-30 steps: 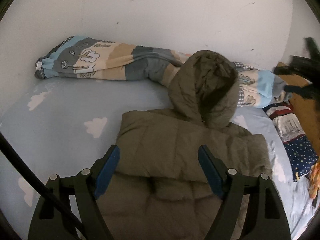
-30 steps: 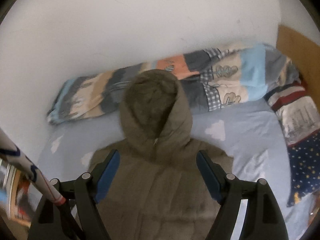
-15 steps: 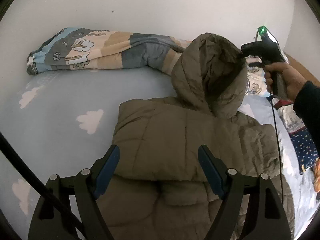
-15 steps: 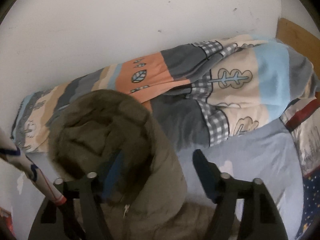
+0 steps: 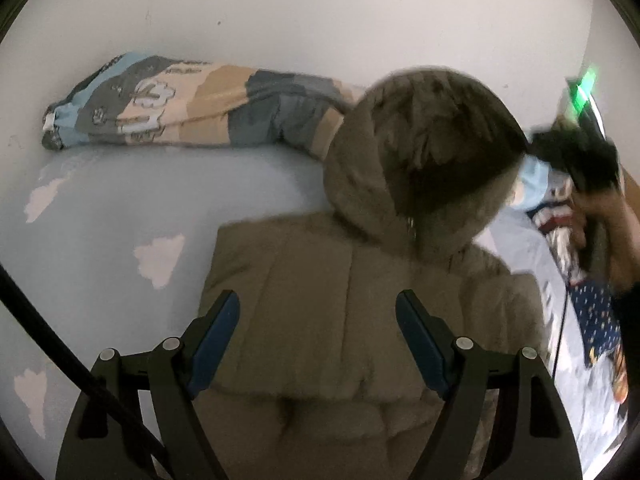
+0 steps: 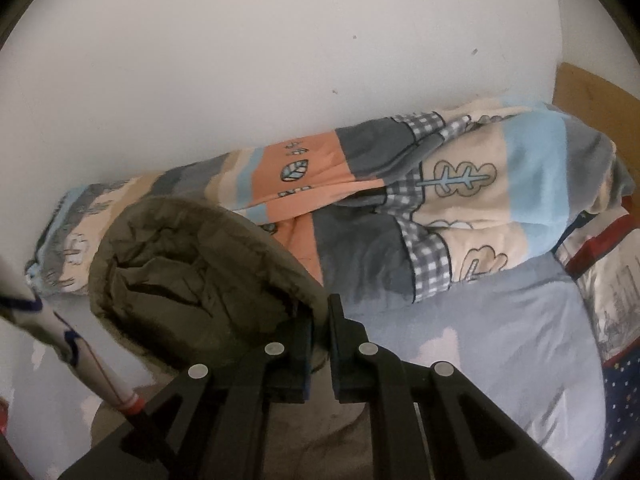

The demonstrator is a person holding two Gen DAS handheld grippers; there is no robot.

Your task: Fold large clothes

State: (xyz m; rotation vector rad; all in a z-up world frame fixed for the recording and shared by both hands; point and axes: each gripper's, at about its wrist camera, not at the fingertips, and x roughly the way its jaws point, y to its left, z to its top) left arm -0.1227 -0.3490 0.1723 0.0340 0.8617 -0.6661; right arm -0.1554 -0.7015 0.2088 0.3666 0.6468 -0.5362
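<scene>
An olive hooded puffer jacket (image 5: 340, 280) lies folded on the light blue bed sheet (image 5: 120, 200), hood (image 5: 420, 160) pointing toward the wall. My left gripper (image 5: 318, 320) hovers open over the jacket's body, its blue pads apart with nothing pinched. My right gripper (image 6: 320, 320) is shut on the rim of the hood (image 6: 192, 272), with olive fabric squeezed between its pads. In the left wrist view the right gripper (image 5: 560, 152) shows as a blur at the hood's right edge, held by a hand (image 5: 608, 220).
A rolled patterned quilt (image 6: 440, 200) lies along the white wall behind the hood. Patterned pillows (image 6: 616, 288) and a wooden headboard (image 6: 592, 96) are at the right. A white striped pole (image 6: 60, 332) crosses the lower left of the right wrist view.
My right gripper came down to the hood's right rim and closed on it. My left gripper shifted slightly over the jacket and stayed open.
</scene>
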